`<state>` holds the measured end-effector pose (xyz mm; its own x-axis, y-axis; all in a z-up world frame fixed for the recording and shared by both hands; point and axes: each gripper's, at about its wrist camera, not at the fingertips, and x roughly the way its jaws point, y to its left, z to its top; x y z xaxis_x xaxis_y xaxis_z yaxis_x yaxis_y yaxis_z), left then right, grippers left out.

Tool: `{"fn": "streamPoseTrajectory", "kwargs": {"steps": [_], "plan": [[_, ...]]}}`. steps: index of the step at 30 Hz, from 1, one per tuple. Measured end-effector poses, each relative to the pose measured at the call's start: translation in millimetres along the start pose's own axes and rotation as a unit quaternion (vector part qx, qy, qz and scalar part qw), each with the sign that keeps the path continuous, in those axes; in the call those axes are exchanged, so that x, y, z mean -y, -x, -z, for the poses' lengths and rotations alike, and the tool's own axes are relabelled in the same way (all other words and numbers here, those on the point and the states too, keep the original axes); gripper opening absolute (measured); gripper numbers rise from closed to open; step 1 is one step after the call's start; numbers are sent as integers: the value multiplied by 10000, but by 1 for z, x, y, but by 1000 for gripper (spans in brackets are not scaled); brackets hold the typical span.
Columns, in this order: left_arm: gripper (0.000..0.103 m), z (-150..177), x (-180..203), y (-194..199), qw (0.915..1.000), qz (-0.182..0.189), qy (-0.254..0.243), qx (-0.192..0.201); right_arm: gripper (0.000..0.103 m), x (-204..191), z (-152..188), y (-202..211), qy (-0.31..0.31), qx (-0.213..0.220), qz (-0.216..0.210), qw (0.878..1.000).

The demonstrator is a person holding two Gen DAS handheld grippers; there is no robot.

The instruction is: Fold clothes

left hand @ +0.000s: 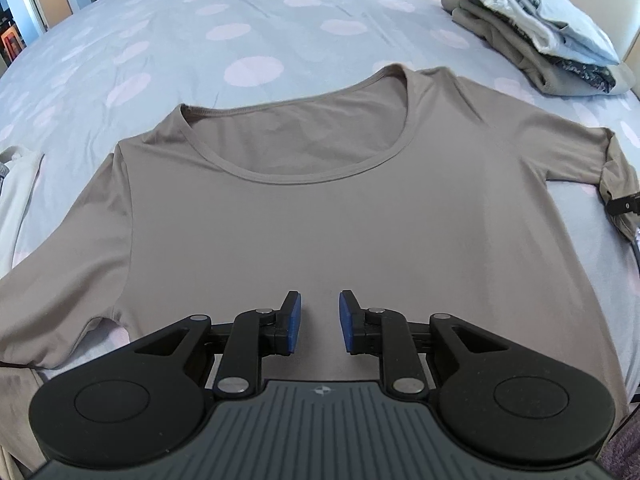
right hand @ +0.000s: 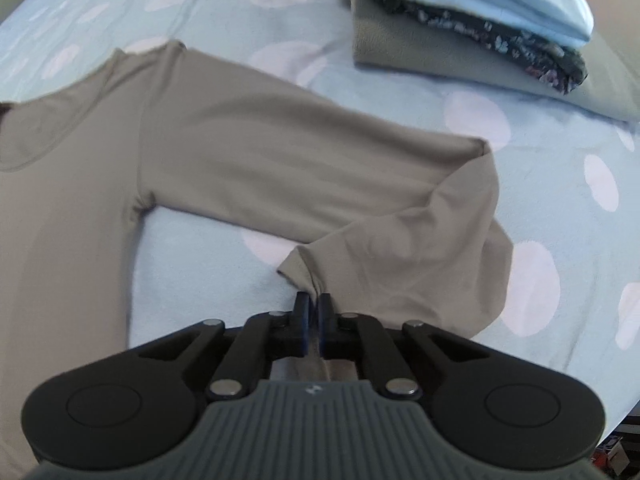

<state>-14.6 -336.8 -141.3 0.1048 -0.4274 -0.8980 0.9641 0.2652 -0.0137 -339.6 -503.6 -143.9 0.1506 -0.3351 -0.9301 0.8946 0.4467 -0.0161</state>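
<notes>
Taupe shirt (left hand: 304, 220) lies flat on the bed (left hand: 200, 40), collar away from me. My right gripper (right hand: 313, 307) pinches its sleeve cuff (right hand: 304, 276), sleeve doubled toward the body; my left gripper (left hand: 320, 316) hovers parted over the torso.

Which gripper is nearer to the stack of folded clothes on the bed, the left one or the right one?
Right. The right gripper, shut on the shirt's sleeve, sits just below the stack of folded clothes. The left gripper hovers open over the shirt's body, farther from the stack.

Smooth matt cloth shirt (left hand: 320, 232); dotted cotton-like bedsheet (left hand: 200, 40).
</notes>
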Motion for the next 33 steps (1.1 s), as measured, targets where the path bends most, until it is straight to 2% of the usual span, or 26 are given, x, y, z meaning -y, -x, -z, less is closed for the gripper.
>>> {"fn": "streamPoseTrajectory", "kwargs": {"steps": [5, 8, 12, 15, 21, 25, 27, 28, 29, 33], "plan": [[19, 4, 5, 16, 9998, 168, -71, 82, 5, -17, -5, 41, -76, 420, -509, 9978], [19, 8, 8, 23, 9996, 230, -123, 110, 5, -47, -4, 60, 28, 535, -881, 9947], [19, 14, 10, 31, 9989, 356, -220, 193, 5, -101, 2, 80, 466, 704, -1353, 9872], [19, 18, 12, 36, 9982, 450, -293, 256, 5, -138, 6, 89, 870, 686, -1729, 9787], [19, 25, 15, 46, 9965, 623, -435, 356, 5, -185, 3, 80, 1222, 422, -2070, 9698], [19, 28, 16, 42, 9955, 797, -433, 287, 11, -207, 4, 72, 1402, 340, -2017, 9687], [23, 29, 17, 40, 9948, 888, -430, 251, 13, -211, 6, 70, 1469, 323, -1936, 9695], [28, 30, 17, 39, 9944, 934, -436, 248, 21, -209, 7, 69, 1450, 314, -1922, 9701], [31, 30, 18, 39, 9939, 970, -451, 253, 24, -206, 8, 68, 1429, 307, -1904, 9708], [32, 28, 26, 29, 9943, 879, -556, 220, 28, -185, 12, 65, 1323, 306, -1621, 9774]]}}
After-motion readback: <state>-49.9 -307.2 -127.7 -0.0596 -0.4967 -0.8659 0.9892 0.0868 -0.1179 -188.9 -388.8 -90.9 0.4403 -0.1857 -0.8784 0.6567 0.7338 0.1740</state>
